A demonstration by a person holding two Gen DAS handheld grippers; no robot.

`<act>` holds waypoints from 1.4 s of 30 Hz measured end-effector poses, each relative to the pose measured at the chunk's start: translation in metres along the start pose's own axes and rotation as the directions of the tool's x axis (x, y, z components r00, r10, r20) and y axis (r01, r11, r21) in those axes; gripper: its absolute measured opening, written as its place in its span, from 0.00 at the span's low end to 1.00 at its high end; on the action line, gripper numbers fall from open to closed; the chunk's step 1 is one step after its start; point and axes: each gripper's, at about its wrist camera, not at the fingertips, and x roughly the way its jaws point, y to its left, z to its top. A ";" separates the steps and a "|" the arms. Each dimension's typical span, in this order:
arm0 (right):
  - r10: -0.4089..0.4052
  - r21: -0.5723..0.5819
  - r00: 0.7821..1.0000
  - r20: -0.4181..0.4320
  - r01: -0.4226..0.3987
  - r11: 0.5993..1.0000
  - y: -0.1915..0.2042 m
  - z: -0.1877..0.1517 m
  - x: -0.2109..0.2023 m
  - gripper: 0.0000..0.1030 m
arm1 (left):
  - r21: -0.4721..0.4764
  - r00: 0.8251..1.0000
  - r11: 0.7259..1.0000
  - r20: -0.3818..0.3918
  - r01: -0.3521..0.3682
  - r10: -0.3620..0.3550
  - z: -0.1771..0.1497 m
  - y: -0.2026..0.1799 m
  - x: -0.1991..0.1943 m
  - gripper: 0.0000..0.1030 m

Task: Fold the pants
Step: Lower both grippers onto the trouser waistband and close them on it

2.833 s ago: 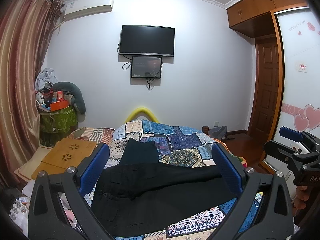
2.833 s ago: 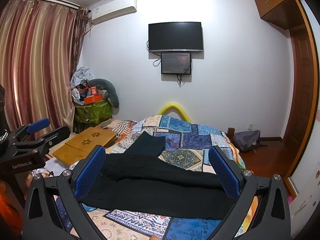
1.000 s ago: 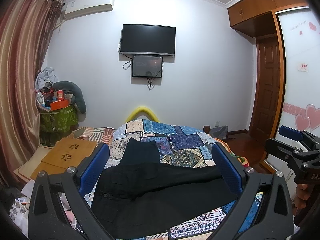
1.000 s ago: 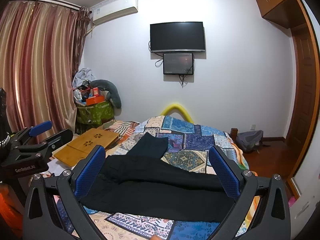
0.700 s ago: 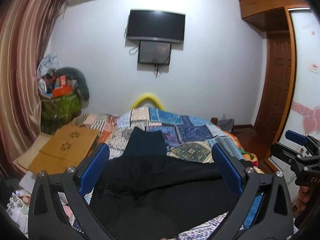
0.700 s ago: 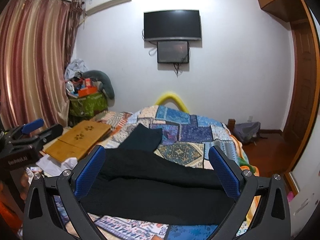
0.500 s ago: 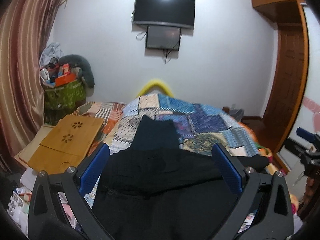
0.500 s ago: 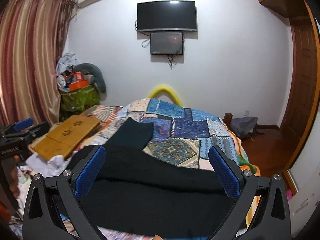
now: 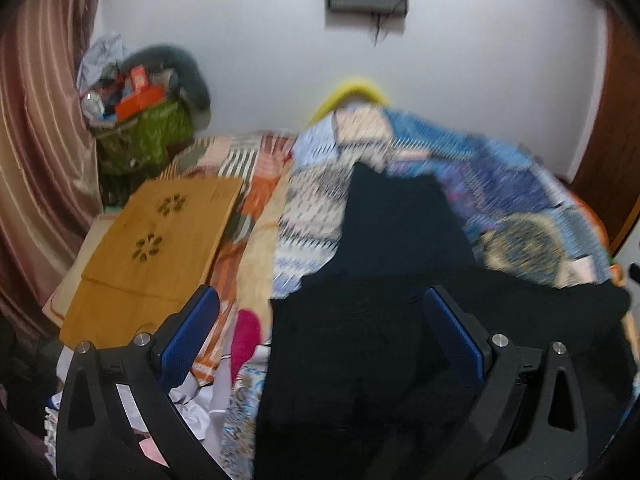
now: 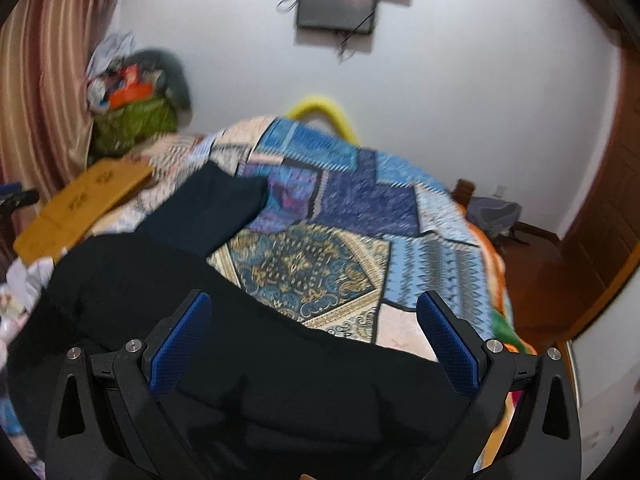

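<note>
Our left gripper (image 9: 320,332) and right gripper (image 10: 312,344), both spread wide and empty, hover above the black pants (image 10: 280,380) lying across the bed (image 10: 340,208); next, we judge, each must pinch an edge.

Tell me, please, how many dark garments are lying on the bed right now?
2. The black pants lie spread across the near part of the patchwork quilt, under both open grippers. A smaller folded dark garment lies behind them, toward the wall. Others may be hidden.
</note>
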 end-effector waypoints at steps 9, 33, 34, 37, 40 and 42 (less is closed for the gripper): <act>0.162 -0.062 0.974 -0.158 -0.173 0.983 0.007 0.006 0.075 0.97 | -0.045 0.963 0.994 -0.248 0.096 -0.104 -0.025 0.013 0.107 1.00; 0.363 0.020 0.845 -0.393 -0.386 0.922 0.029 -0.007 0.131 0.08 | -0.107 0.910 0.989 -0.393 0.099 -0.133 -0.024 0.010 0.147 0.18; 0.352 0.012 0.852 -0.388 -0.377 0.926 0.032 -0.005 0.128 0.06 | -0.100 0.914 0.990 -0.385 0.096 -0.128 -0.023 0.010 0.141 0.16; 0.316 -0.038 0.882 -0.349 -0.350 0.936 0.038 -0.002 0.112 0.05 | -0.077 0.934 0.992 -0.335 0.101 -0.122 -0.016 0.007 0.119 0.12; 0.305 -0.051 0.903 -0.304 -0.335 0.941 0.037 0.003 0.093 0.04 | -0.048 0.951 0.992 -0.281 0.117 -0.125 -0.010 0.004 0.091 0.11; 0.304 -0.055 0.914 -0.267 -0.330 0.942 0.034 0.007 0.076 0.04 | -0.023 0.960 0.992 -0.250 0.122 -0.124 -0.009 0.001 0.072 0.11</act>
